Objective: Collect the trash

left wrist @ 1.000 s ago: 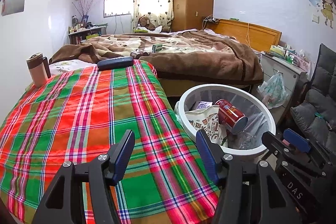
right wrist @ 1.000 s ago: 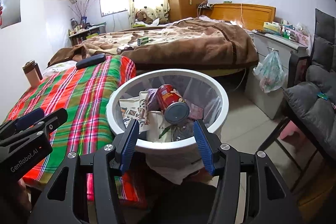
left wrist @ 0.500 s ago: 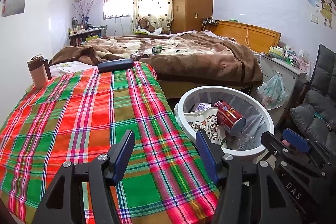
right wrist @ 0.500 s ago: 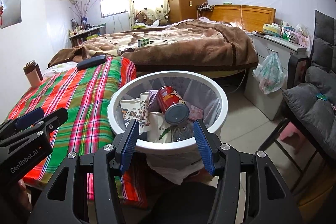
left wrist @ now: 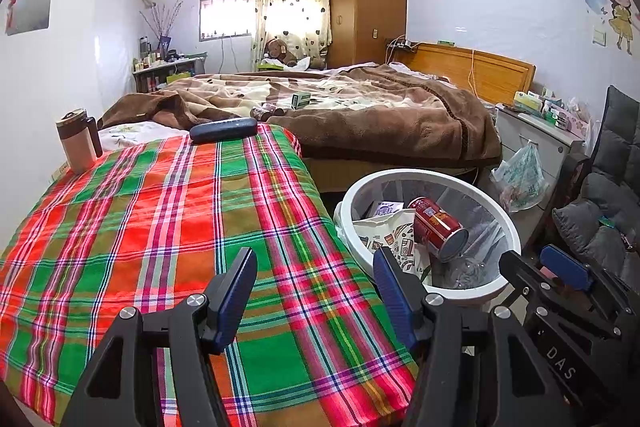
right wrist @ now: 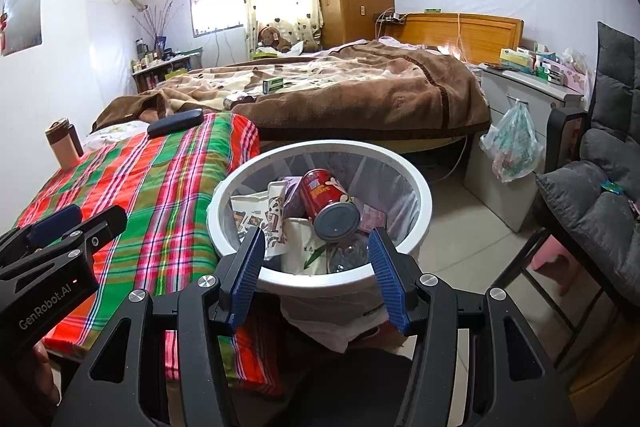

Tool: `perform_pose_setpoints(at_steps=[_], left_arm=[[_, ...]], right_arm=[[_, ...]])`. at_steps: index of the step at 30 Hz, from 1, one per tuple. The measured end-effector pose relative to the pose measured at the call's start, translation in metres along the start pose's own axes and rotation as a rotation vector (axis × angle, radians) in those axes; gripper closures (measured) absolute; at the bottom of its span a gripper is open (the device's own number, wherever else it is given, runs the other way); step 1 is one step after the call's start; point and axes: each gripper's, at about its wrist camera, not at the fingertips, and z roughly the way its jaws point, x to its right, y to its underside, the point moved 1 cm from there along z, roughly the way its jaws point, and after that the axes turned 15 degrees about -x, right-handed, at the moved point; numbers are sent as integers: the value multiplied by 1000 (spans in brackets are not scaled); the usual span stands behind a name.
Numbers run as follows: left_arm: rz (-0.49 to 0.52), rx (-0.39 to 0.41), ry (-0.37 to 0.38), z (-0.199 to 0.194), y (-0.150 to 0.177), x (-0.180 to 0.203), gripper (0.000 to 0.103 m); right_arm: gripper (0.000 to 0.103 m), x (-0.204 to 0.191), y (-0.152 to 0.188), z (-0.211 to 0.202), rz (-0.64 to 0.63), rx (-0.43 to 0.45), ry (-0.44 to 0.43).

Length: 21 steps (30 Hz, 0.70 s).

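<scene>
Printing could be read on both tools: "GenRobot.AI" on the left gripper (right wrist: 56, 227) as caught by the right wrist camera, and "DAS" on the right gripper (left wrist: 560, 267) as caught by the left one. On the red can (right wrist: 326, 199) in the white bin (right wrist: 320, 279) a cartoon face and some lettering were seen, too small to be read.

The left gripper (left wrist: 316, 263) was held above the plaid-covered surface (left wrist: 160, 227), near its front right corner, its blue-padded fingers (left wrist: 236, 283) spread wide apart with nothing between them. The right gripper (right wrist: 316, 247) was held just over the near rim of the bin, its fingers (right wrist: 250, 267) likewise parted and empty — the bin's contents were framed between them.

Inside the bin the can lay tilted on printed snack bags (right wrist: 256, 215), with a crumpled clear bottle (right wrist: 348, 253) below it; the bin stood on the floor just beside the surface. Farther back, a dark case (left wrist: 223, 129) and a brown tumbler (left wrist: 78, 141) were left on the surface, and a small green box (left wrist: 301, 100) lay on the bed (left wrist: 380, 115) — its label could not be made out.
</scene>
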Motion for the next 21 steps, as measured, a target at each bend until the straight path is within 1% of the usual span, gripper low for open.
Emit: perform_pose_setpoints(at_steps=[21], left_arm=[[-4, 4, -10, -5, 3, -2, 43]], right_arm=[[48, -4, 1, -4, -2, 7, -1]])
